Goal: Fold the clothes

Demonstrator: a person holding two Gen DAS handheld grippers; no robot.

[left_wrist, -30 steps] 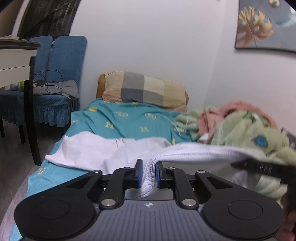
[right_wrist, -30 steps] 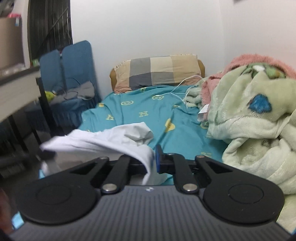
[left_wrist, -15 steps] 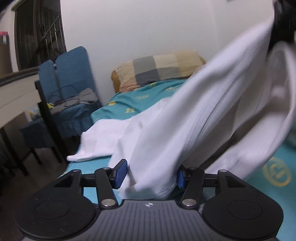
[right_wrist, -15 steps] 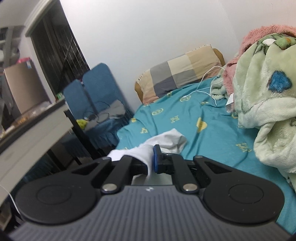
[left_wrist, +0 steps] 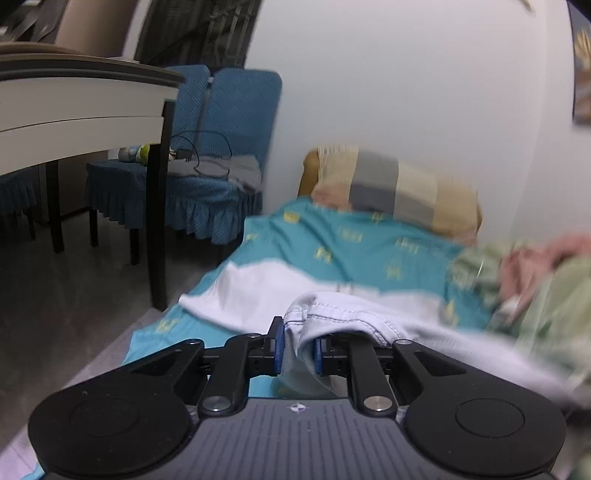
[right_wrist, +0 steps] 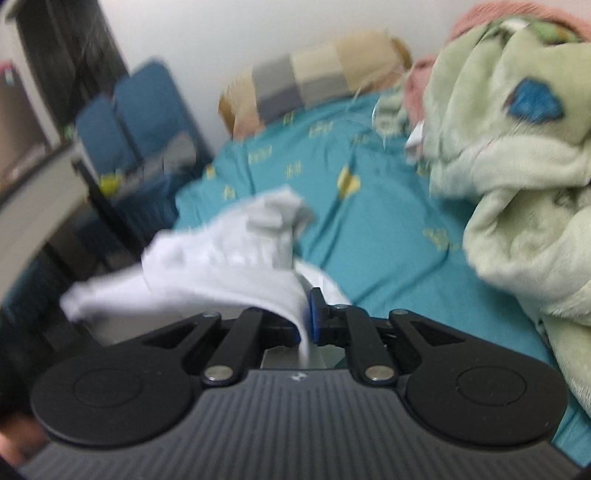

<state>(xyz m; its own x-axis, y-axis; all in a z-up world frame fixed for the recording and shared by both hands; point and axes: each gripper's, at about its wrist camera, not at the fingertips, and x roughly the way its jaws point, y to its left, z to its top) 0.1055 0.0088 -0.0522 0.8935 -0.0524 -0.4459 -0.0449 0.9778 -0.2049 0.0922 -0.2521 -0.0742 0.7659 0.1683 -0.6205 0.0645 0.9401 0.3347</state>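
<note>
Left gripper (left_wrist: pixel 295 345): fingers pinch a stitched hem of the white garment (left_wrist: pixel 258 295). Right gripper (right_wrist: pixel 306 319): fingers clamp another edge (view blurred). Garment drapes between them over the teal bed (right_wrist: pixel 376 236), near the green blanket (right_wrist: pixel 517 147).

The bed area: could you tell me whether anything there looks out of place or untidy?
Yes: a green blanket is heaped unfolded along the bed's right side, with pink fabric bunched behind it. The white garment is crumpled on the teal sheet, pinched by both tools.
</note>
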